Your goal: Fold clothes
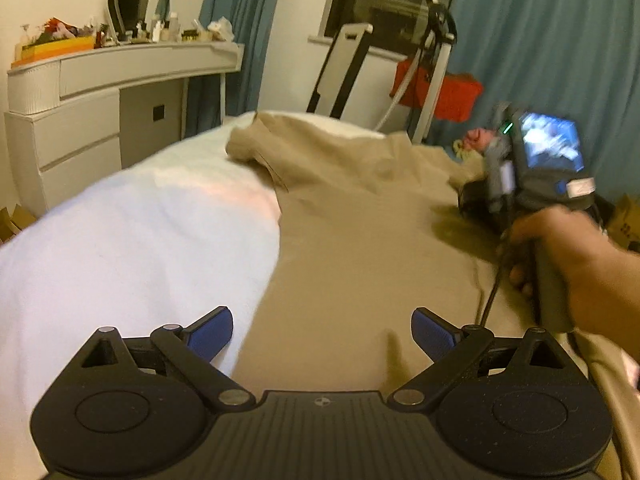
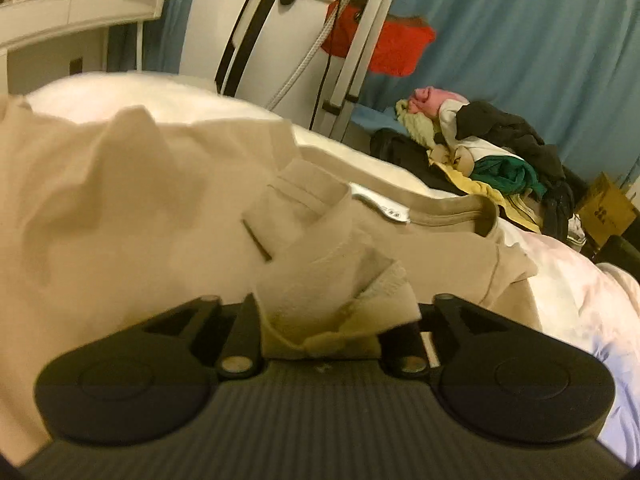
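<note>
One view alone shows right claw (image 2: 320,320) gripping shirt (image 2: 140,200).

home bedroom | white bed (image 1: 120,232) | dresser (image 1: 80,120) | blue curtains (image 1: 560,40)

A plain beige shirt (image 1: 360,216) is seen on a white bedcover (image 1: 132,232). Blue pads (image 1: 434,334) are noted on black gripper linkages (curtain (image 1: 560,40) teal-blue, bag (image 1: 448,92) red).

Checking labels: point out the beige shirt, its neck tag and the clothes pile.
Shirt (image 1: 360,232): left wrist view, flat body panel.
Tag (image 2: 380,204): right wrist view, white label.
Pile (image 2: 504,160): right wrist view, green garment.
</note>
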The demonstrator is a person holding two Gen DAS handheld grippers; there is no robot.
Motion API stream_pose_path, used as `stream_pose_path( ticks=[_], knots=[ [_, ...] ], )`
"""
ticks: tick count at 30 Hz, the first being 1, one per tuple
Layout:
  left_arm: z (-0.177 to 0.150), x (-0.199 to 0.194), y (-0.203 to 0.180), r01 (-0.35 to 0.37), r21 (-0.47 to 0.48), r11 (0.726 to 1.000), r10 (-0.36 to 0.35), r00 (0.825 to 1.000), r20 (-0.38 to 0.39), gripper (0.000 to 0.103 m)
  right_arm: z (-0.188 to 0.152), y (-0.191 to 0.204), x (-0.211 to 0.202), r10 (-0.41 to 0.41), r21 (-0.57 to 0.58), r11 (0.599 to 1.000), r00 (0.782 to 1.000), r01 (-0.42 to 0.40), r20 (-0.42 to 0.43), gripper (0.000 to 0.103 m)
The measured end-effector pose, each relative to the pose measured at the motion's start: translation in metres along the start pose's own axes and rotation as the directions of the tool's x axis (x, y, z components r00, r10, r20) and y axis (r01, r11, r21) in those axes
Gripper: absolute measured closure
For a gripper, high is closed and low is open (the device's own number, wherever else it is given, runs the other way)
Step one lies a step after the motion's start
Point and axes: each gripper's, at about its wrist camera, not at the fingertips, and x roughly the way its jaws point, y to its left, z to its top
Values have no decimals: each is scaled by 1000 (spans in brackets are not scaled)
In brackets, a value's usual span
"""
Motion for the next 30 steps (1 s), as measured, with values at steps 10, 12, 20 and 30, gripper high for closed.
stream_pose_path(
  ticks=[10,12,20,30],
  knots=[
    [1,-14,-10,-39,47,998,35,996,83,6,-31,-84,-172,275,270,908,942,-320,192,17],
    [-1,-23,-14,-41,68,997,34,995,97,6,-51,-102,-215,275,326,883,935,-338,224,17],
    [-28,-81,-47,17,210,977,-42,993,113,8,-157,-150,-345,225,429,847,943,-314,247,17],
    [-69,-129,-103,189,319,929,-195,981,-15,22,-221,-221,-398,60,492,846,954,-204,293,17]
  ],
)
